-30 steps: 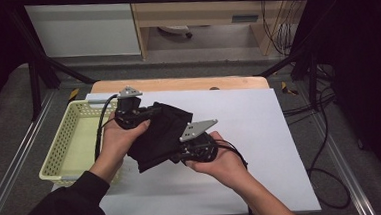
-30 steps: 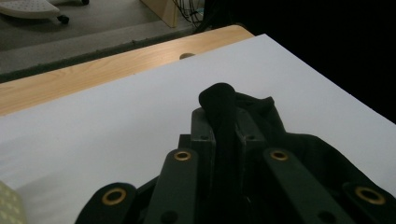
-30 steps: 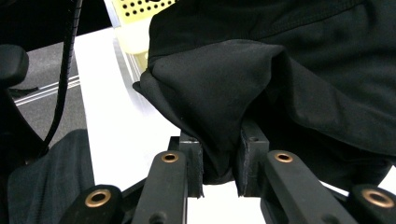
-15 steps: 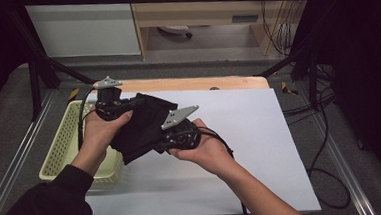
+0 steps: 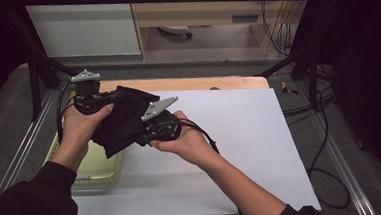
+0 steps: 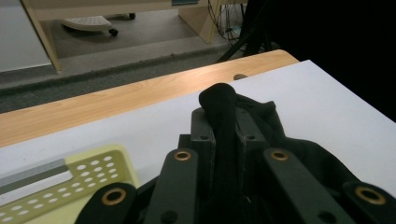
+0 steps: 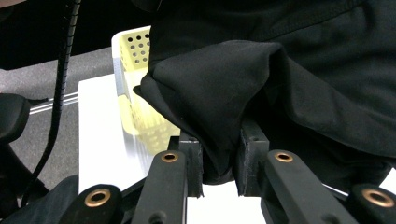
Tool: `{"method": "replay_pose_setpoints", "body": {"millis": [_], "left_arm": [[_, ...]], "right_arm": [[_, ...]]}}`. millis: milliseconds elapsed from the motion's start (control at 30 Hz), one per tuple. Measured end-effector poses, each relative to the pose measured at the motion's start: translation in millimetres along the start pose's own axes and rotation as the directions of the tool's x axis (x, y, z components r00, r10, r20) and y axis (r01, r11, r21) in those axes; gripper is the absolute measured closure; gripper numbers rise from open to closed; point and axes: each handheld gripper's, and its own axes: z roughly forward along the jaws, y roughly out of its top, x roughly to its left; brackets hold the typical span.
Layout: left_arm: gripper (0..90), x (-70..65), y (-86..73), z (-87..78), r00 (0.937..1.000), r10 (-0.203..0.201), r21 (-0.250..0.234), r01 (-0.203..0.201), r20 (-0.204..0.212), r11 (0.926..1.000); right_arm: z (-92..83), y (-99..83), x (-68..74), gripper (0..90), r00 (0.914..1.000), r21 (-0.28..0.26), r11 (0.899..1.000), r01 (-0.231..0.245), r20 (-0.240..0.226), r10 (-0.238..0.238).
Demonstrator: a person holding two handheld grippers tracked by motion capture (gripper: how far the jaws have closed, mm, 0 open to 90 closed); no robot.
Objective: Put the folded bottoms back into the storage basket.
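High view has the left gripper pinching one edge of the black cloth above the yellow basket. Right gripper clamps the opposite edge. Since earlier, both have carried it leftward and higher.

Black cloth; pale-yellow perforated basket.

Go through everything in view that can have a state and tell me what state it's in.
Black cloth: bunched, lifted off the table, held at two spots over the basket.
Left tool: shut on the black cloth.
Right tool: shut on the black cloth.
Yellow basket: upright on the table, partly under the cloth.
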Motion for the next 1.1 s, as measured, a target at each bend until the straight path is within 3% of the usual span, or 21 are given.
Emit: {"method": "replay_pose_setpoints", "body": {"millis": [267, 767, 933, 1033, 1100], "left_arm": [[81.2, 16.1, -0.6, -11.7, 0.9992, -0.029, -0.017, 0.028, -0.029, 0.9995], [81.2, 38.7, -2.7, -34.5, 0.9929, -0.069, -0.036, 0.066, -0.096, 0.9972], [81.2, 45.0, -4.4, -31.4, 0.9897, -0.041, -0.012, 0.039, -0.137, 0.9991], [81.2, 48.2, -9.6, -27.2, 0.9907, -0.061, -0.016, 0.060, -0.122, 0.9981], [81.2, 50.4, -12.6, -25.3, 0.9902, -0.054, -0.006, 0.054, -0.128, 0.9985]], "right_arm": [[20.5, 13.7, 4.7, 75.8, 0.9996, -0.006, 1.000, 0.028, 0.004, -0.028], [48.5, 32.1, 17.3, 75.8, 0.9998, -0.055, 0.998, 0.020, -0.008, -0.020], [59.8, 35.3, 18.6, 75.8, 0.9998, -0.069, 0.997, 0.019, -0.004, -0.019], [69.7, 34.9, 22.3, 75.8, 0.9986, -0.078, 0.996, 0.054, 0.000, -0.054], [75.9, 34.2, 23.8, 75.8, 0.9979, -0.084, 0.994, 0.064, 0.000, -0.064]]}}
